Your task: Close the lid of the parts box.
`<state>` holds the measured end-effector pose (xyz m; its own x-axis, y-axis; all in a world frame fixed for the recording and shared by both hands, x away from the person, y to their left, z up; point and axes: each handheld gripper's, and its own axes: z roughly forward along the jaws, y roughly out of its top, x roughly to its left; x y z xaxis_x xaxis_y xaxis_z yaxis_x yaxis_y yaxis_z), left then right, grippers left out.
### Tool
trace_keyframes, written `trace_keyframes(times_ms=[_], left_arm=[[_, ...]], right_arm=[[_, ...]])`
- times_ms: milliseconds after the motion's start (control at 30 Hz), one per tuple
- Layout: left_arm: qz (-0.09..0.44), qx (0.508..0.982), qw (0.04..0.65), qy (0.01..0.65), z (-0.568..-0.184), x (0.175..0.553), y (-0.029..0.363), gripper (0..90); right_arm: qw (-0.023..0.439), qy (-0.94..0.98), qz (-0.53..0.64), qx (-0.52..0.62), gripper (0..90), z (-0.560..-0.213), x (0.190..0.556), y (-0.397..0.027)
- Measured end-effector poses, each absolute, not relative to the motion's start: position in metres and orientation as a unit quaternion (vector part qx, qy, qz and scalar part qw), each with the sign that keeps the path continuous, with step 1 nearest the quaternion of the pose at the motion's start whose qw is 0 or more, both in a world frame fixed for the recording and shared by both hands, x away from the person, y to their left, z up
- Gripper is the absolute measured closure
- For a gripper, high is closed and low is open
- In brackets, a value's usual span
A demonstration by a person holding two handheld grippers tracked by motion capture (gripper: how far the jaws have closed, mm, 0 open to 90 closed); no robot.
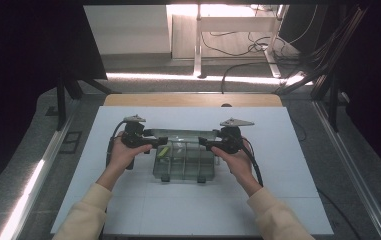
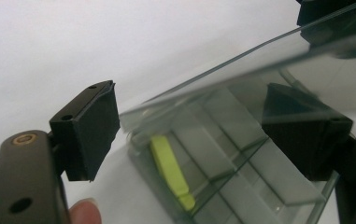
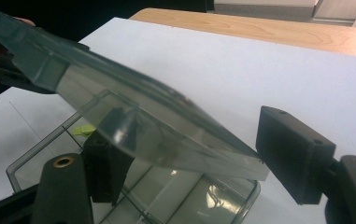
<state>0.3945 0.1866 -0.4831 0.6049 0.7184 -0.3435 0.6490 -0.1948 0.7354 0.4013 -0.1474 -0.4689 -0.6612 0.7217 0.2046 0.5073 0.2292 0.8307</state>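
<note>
A clear plastic compartment box (image 1: pixel 184 167) sits mid-table on a white board. Its see-through lid (image 1: pixel 183 135) is lifted and tilted above it. A yellow-green piece (image 1: pixel 163 151) lies in a left compartment, and the left gripper view shows it under the lid (image 2: pixel 171 172). My left gripper (image 2: pixel 196 126) stands open around the lid's (image 2: pixel 259 74) left end; one jaw shows through the plastic and the pads sit clear of it. My right gripper (image 3: pixel 199 144) is shut on the lid's (image 3: pixel 133 102) right end, over the box (image 3: pixel 255 186).
The white board (image 1: pixel 128 200) covers a wooden table whose far edge (image 1: pixel 193 100) shows behind it. Beyond lie dark floor, white table legs (image 1: pixel 198 45) and cables (image 1: pixel 238 47). Both forearms in pale sleeves come in from the bottom.
</note>
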Motion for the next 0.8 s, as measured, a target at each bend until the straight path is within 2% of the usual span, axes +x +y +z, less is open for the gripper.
trace_keyframes(times_ms=[67, 167, 467, 667, 800], left_arm=[[0.038, 0.773, 0.451, 0.445, -0.484, 0.391, 0.193, 20.4], [0.036, 0.773, 0.448, 0.447, -0.486, 0.385, 0.202, 26.4], [0.033, 0.757, 0.460, 0.462, -0.485, 0.382, 0.213, 58.9], [0.032, 0.763, 0.461, 0.452, -0.480, 0.382, 0.208, 70.8], [0.022, 0.767, 0.456, 0.450, -0.481, 0.381, 0.211, 72.8]], right_arm=[[0.112, 0.776, 0.478, 0.396, 28.6, -0.469, 0.401, -0.147], [0.111, 0.777, 0.477, 0.395, 28.3, -0.470, 0.402, -0.147], [0.106, 0.784, 0.470, 0.392, 27.3, -0.471, 0.402, -0.146], [0.105, 0.782, 0.473, 0.393, 27.3, -0.470, 0.402, -0.149], [0.103, 0.782, 0.472, 0.394, 27.4, -0.469, 0.402, -0.150]])
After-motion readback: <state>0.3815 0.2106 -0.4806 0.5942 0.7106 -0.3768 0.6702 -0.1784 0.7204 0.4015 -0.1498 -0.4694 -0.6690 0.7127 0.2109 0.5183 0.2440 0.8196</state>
